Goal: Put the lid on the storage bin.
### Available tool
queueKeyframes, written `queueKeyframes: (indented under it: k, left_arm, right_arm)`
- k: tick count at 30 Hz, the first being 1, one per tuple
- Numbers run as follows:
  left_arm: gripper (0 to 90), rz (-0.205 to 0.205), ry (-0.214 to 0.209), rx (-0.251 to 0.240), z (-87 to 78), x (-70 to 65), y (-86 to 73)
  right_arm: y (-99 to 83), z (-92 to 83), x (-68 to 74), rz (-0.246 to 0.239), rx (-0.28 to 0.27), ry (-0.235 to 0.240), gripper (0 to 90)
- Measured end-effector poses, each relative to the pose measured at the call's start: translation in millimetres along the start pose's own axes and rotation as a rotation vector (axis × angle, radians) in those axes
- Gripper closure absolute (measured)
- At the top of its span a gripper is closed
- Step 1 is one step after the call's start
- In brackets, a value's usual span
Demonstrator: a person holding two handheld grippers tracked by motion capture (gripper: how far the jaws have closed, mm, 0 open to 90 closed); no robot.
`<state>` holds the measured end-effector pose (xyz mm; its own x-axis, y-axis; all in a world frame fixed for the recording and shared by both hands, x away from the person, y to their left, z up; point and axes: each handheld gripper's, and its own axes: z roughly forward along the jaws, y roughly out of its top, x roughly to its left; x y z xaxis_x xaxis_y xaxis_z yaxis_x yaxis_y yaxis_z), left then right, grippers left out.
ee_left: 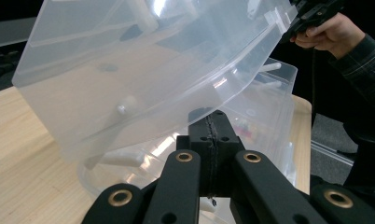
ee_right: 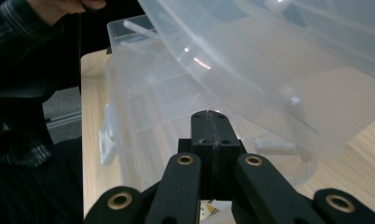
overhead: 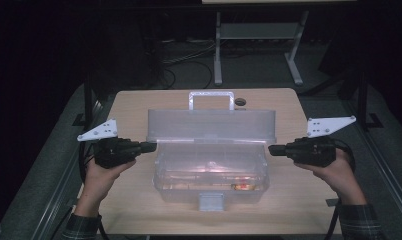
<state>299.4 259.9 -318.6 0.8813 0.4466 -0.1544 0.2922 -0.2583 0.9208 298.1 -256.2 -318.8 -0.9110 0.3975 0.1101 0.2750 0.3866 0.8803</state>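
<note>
Translucent plastic is making up the storage box (overhead: 211,172), which is sitting in the middle of the wooden worktop (overhead: 134,107) with its lid (overhead: 211,126) standing raised behind the open base. On the lid's far edge a clear carrying handle (overhead: 211,99) is sticking up, and a latch tab (overhead: 210,201) is hanging at the front of the base, nearest the person. Inside the base some small items, one of them orange and red (overhead: 243,187), are lying near the front right corner; what they are is too blurred to tell.

At the box's left side, the left gripper (overhead: 151,147) is pointing inward with its jaws pressed together and holding nothing, their tips sitting right at the lid's left end, near where lid and base meet. Mirroring it, the right gripper (overhead: 273,149) is pointing in at the lid's right end, jaws likewise closed and empty. Whether either tip is actually touching the plastic cannot be told.

From the left gripper view, the closed jaws are lying just under the tilted lid (ee_left: 143,70), with the other hand (ee_left: 330,32) showing at the far end. From the right gripper view, the joined jaws are sitting below the slanting lid (ee_right: 288,56), beside the divided base (ee_right: 148,107).
</note>
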Motion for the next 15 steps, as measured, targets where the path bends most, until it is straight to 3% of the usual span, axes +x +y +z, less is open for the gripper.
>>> queueKeyframes:
  k: [15]
  left_arm:
    - [89.6, 0.02, 0.001, 0.004, 0.8, -8.8, -12.4]
  right_arm:
    - [-15.5, -2.2, 0.4, 0.037, -0.043, -0.008, 89.9]
